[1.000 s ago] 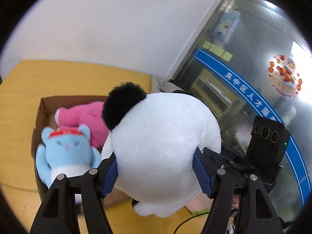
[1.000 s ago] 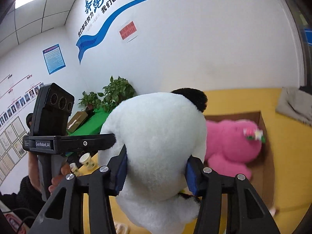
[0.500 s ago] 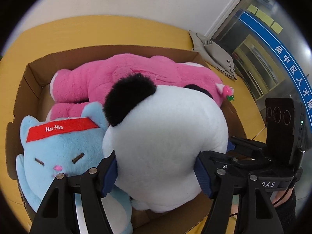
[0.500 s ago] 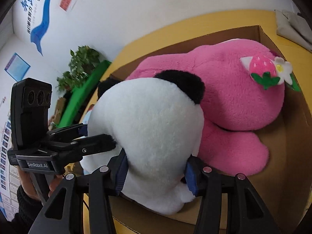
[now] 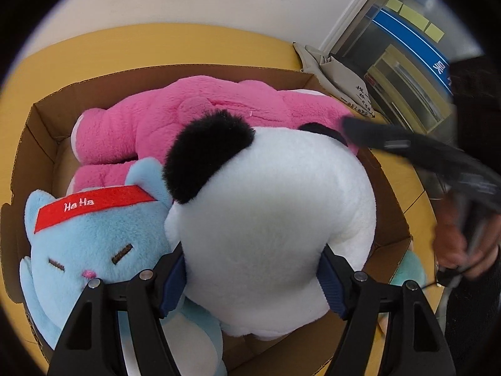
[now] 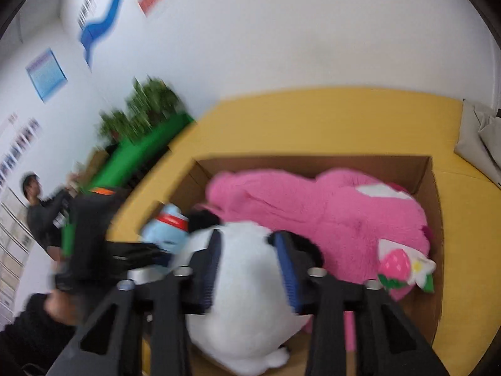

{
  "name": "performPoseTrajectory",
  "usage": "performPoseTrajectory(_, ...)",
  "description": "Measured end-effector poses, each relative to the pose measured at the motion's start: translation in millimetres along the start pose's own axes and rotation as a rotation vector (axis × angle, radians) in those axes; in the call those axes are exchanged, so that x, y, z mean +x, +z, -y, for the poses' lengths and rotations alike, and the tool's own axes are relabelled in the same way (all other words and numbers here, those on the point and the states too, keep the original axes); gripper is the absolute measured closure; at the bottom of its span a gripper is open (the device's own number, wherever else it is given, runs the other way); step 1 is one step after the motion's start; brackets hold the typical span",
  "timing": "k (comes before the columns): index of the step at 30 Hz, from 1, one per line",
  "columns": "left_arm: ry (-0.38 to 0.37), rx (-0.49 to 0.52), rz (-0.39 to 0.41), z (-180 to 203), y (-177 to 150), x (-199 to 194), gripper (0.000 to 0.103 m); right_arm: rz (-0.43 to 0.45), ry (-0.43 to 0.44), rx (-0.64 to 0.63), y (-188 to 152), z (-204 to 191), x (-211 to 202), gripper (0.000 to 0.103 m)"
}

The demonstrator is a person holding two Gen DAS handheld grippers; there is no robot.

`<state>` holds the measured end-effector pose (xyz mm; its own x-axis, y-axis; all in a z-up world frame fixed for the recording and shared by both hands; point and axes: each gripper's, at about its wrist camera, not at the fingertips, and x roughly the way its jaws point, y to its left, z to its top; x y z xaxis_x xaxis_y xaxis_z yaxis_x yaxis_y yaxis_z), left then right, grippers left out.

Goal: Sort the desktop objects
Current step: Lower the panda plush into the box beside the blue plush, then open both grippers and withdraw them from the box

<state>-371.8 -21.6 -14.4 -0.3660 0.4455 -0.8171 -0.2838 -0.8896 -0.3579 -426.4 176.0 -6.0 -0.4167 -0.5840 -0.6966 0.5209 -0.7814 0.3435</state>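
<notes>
- The fluffy white panda plush (image 5: pixel 269 219) – round, black-eared – is clenched by the left tool (image 5: pixel 253 272) inside the cardboard box (image 5: pixel 40 125).
- The right tool (image 6: pixel 247 263) is blurred; its blue pads (image 6: pixel 286 266) are seen parted, panda plush between them – contact cannot be told.
- A shaggy pink plush (image 5: pixel 194 109) and soft blue cat plush (image 5: pixel 94 244) are packed beside it on the yellow desk (image 6: pixel 313 119).

1. Even, bright indoor light; shadows stay soft inside the cardboard box (image 5: pixel 40 131).
2. Left wrist view is sharp, except the blurred right tool (image 5: pixel 391 144) to the right of the left tool.
3. Right wrist view is motion-smeared, worst at the left wall and plants (image 6: pixel 141 116).
4. Fisheye bends edges; corners vignette black.
</notes>
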Motion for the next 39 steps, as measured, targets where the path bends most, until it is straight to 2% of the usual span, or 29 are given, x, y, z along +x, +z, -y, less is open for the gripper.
performPoseTrajectory(1,0.005,0.002,-0.002,1,0,1,0.029,-0.058,-0.036,-0.007,3,3,21,0.083)
performPoseTrajectory(4,0.043,0.039,-0.003,10,-3,1,0.028,-0.149,-0.044,0.054,1,17,63,0.083)
performPoseTrajectory(7,0.083,0.079,0.032,22,-11,-15,0.028,-0.293,-0.112,-0.013,-28,19,90,0.089)
performPoseTrajectory(9,0.095,0.092,0.081,25,-14,-25,0.028,-0.279,-0.078,0.022,-37,26,92,0.089)
performPoseTrajectory(11,0.108,0.097,0.058,24,-14,-17,0.028,-0.264,-0.059,0.049,-39,31,91,0.089)
performPoseTrajectory(14,0.104,0.084,0.040,11,-12,1,0.021,-0.269,-0.121,0.027,-38,26,94,0.089)
performPoseTrajectory(19,0.177,0.130,0.017,14,-15,14,0.020,-0.246,-0.168,0.040,-36,24,82,0.090)
performPoseTrajectory(21,0.171,0.122,-0.003,12,-15,18,0.018,-0.239,-0.144,0.065,-38,28,78,0.090)
performPoseTrajectory(23,0.155,0.117,-0.018,6,-17,20,0.017,-0.244,-0.139,0.048,-42,35,57,0.088)
performPoseTrajectory(24,0.156,0.120,-0.019,6,-18,19,0.017,-0.246,-0.137,0.039,-44,39,46,0.084)
performPoseTrajectory(26,0.164,0.127,-0.020,8,-19,20,0.017,-0.252,-0.134,0.020,-48,46,24,0.053)
performPoseTrajectory(28,0.165,0.131,-0.023,8,-19,19,0.017,-0.257,-0.130,0.002,-52,53,2,0.037)
performPoseTrajectory(31,0.151,0.138,-0.032,10,-14,24,0.017,-0.359,-0.238,-0.040,-84,68,-18,0.037)
performPoseTrajectory(32,0.147,0.141,-0.036,13,-10,27,0.017,-0.395,-0.271,-0.029,-100,77,-23,0.043)
performPoseTrajectory(33,0.143,0.143,-0.041,12,-10,26,0.017,-0.390,-0.267,-0.022,-110,80,-32,0.053)
performPoseTrajectory(34,0.140,0.147,-0.047,12,-10,25,0.017,-0.382,-0.259,-0.016,-119,83,-41,0.057)
performPoseTrajectory(39,0.126,0.163,-0.070,11,-10,19,0.017,-0.412,-0.278,-0.023,-144,64,-50,0.059)
